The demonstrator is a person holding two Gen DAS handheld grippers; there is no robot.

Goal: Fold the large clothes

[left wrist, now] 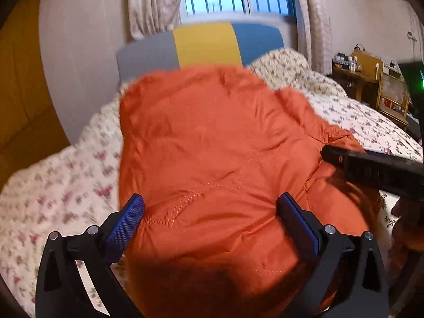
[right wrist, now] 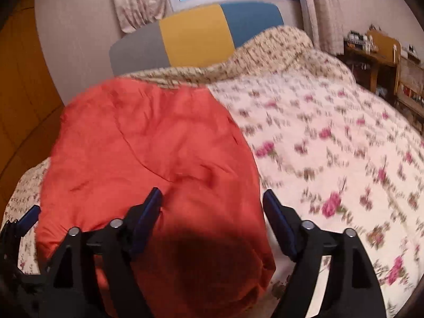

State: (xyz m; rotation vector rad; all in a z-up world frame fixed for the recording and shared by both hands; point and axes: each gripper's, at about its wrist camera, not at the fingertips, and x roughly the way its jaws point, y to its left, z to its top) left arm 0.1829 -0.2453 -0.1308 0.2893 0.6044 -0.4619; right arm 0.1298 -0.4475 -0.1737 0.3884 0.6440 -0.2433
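Orange, puffy and quilted, the jacket (left wrist: 212, 145) lay on the flowered quilt (left wrist: 53, 185) of the bed, its long axis running away from both cameras toward the striped headboard (left wrist: 204, 45); which end was collar and which hem could not be told from either view. The left gripper (left wrist: 210, 214) hung directly over the near end, spread wide, blue pads on either side of a stitched seam, clamped on nothing; the jacket lay straight ahead of it and beneath it. The right gripper (right wrist: 212, 212) was released too, gaping over the jacket's right edge (right wrist: 246, 159), one finger above orange cloth, the other above bare quilt; in the left view its black body (left wrist: 376, 167) reached in from the right, close above the fabric. Both hovered near the same end, the left more squarely centred; judging by that, the next fold would likely carry this near end forward along the long axis toward the headboard.
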